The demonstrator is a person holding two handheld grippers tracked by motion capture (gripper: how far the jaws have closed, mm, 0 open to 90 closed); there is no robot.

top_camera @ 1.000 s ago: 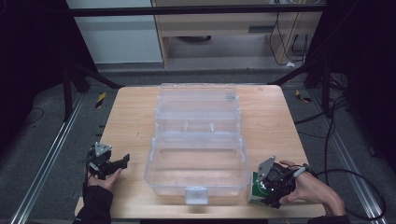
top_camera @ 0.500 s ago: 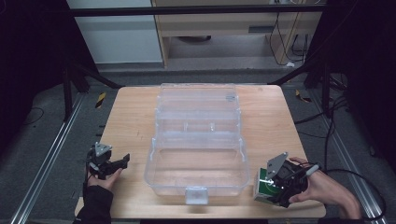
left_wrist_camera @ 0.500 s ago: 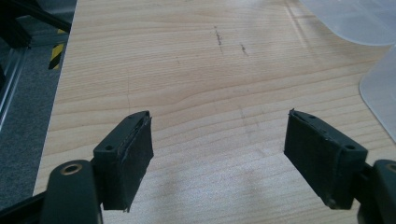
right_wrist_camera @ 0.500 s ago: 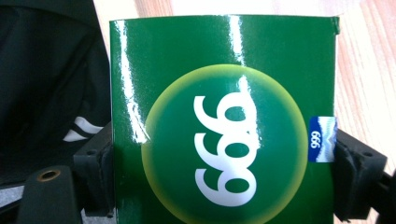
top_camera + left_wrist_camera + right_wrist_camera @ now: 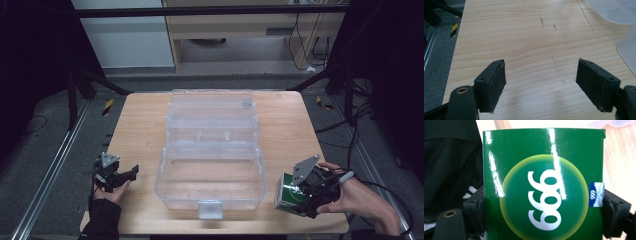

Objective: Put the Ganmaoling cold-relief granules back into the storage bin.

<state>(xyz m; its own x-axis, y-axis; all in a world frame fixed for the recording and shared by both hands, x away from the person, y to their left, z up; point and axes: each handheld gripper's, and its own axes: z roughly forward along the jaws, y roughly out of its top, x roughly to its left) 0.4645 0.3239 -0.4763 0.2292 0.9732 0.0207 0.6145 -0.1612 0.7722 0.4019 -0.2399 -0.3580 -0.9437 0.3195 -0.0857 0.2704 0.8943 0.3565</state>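
Wooden table (image 5: 135, 130) amid dark room

The right gripper (image 5: 543, 206) grips a green box (image 5: 543, 170) between its two black fingers (image 5: 615, 212), one pressing each side edge. The glossy front face of the box is towards the camera and takes up most of the frame. A yellow-rimmed green disc (image 5: 544, 197) on that face carries white numerals, turned on their side. A small blue label (image 5: 596, 194) with white numerals wraps round the right edge of the box, just beside the right finger. Light wooden worktop (image 5: 621, 157) appears to the right of the box. A dark area lies to the left; what it is cannot be made out.
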